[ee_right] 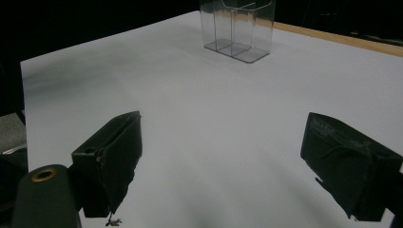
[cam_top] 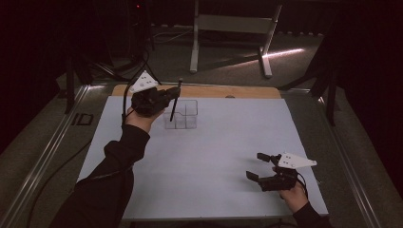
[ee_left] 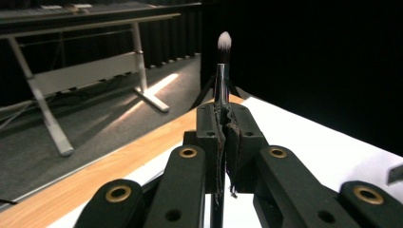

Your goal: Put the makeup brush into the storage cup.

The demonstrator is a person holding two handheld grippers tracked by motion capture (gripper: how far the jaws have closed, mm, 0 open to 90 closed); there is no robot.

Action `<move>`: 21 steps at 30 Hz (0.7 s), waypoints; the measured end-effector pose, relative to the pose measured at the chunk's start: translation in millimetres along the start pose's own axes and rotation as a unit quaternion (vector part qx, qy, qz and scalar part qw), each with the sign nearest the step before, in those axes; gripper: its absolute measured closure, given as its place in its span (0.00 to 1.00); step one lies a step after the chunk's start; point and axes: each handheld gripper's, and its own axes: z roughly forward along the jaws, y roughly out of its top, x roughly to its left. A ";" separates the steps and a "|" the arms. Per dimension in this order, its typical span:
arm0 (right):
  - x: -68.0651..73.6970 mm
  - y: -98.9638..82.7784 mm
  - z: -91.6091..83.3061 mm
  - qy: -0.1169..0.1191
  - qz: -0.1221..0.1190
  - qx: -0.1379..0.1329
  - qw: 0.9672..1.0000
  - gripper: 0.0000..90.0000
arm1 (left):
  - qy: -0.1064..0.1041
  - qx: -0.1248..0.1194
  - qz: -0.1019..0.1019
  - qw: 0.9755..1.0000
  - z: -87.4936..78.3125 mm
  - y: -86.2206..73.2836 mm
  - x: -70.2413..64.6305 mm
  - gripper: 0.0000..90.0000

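Note:
My left gripper (cam_top: pixel 167 97) is at the back left of the white table sheet, shut on a thin make-up brush (cam_top: pixel 175 101) that stands nearly upright. The brush's lower end dips into the left side of a clear plastic organiser (cam_top: pixel 186 115) with several compartments. In the left gripper view the brush (ee_left: pixel 222 71) rises from between the closed jaws, its pale bristle tip up. My right gripper (cam_top: pixel 255 166) rests low at the front right, open, nothing between its fingers (ee_right: pixel 111 161). Across the sheet, the right gripper view shows the organiser (ee_right: pixel 237 28) standing far off.
A white sheet (cam_top: pixel 214 156) covers the table, with a wooden strip (cam_top: pixel 237 91) along the far edge. Beyond it on the floor stands a metal table frame (cam_top: pixel 233 28). Cables (cam_top: pixel 138 71) trail from the left gripper. Dark curtains surround the area.

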 end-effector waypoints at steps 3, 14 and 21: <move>0.3 0.1 -0.1 0.000 0.000 0.000 1.000 0.15 | 0.014 -0.009 -0.001 1.000 2.7 0.6 0.1 0.96; 0.1 0.1 -0.4 0.002 0.000 -0.001 1.000 0.15 | 0.053 -0.036 -0.026 0.998 16.2 -3.6 3.5 0.96; 0.4 0.1 0.0 0.003 -0.001 -0.001 1.000 0.15 | 0.077 -0.043 -0.019 0.996 22.5 -4.2 2.8 0.96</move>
